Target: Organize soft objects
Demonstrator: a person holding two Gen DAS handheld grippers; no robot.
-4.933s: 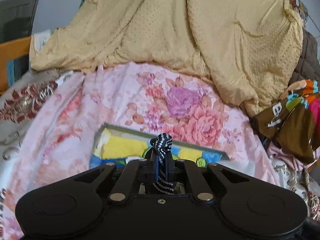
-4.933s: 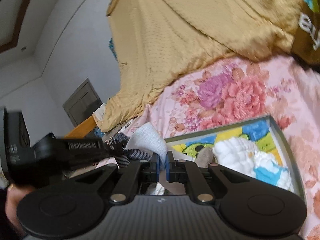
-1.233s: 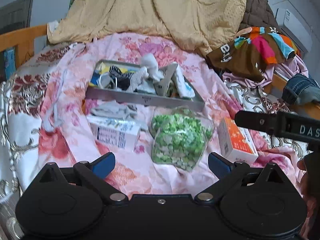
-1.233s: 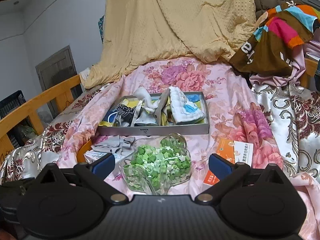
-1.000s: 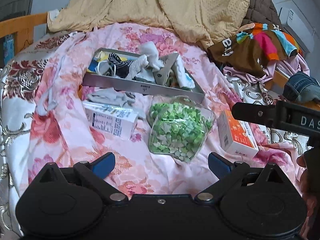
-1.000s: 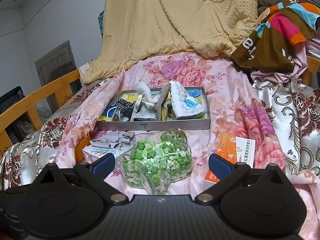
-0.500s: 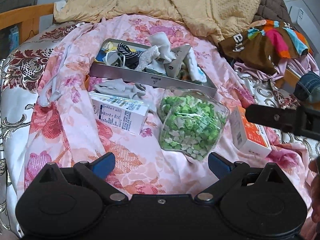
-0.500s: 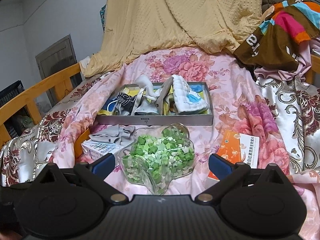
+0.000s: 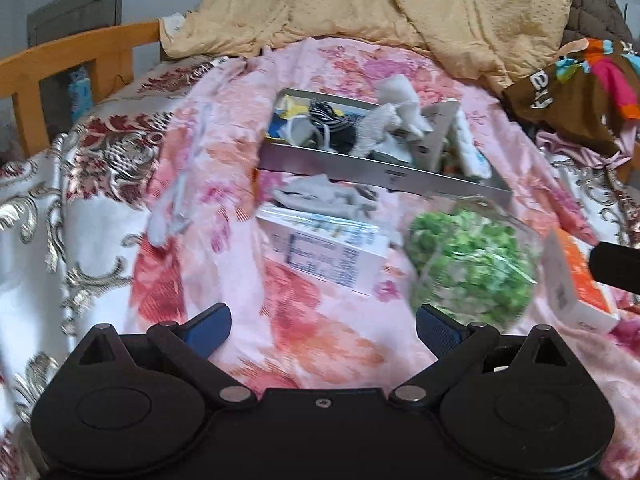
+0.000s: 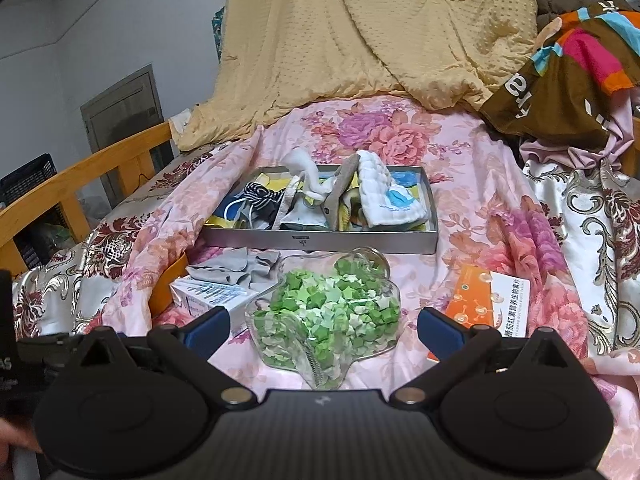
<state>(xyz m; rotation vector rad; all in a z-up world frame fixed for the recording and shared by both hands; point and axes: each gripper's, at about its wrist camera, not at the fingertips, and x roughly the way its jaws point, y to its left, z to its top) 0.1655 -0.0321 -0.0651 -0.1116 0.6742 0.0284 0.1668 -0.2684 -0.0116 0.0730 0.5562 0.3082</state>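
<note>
Both grippers, left [image 9: 322, 330] and right [image 10: 323, 330], were spread wide, holding nothing. Grey metal tray [image 10: 320, 241] sat stuffed with socks; grey cloth [image 10: 236, 267] lay just outside it.

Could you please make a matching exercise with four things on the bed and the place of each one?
Things:
1. white quilted cloth
2. grey cloth
3. orange box
4. clear bag of green pieces

Places:
a. right of the bag
b. inside the metal tray, right part
c. nearest the right tool
d. outside the tray, at its front left

Pairs: 1-b, 2-d, 3-a, 4-c
</note>
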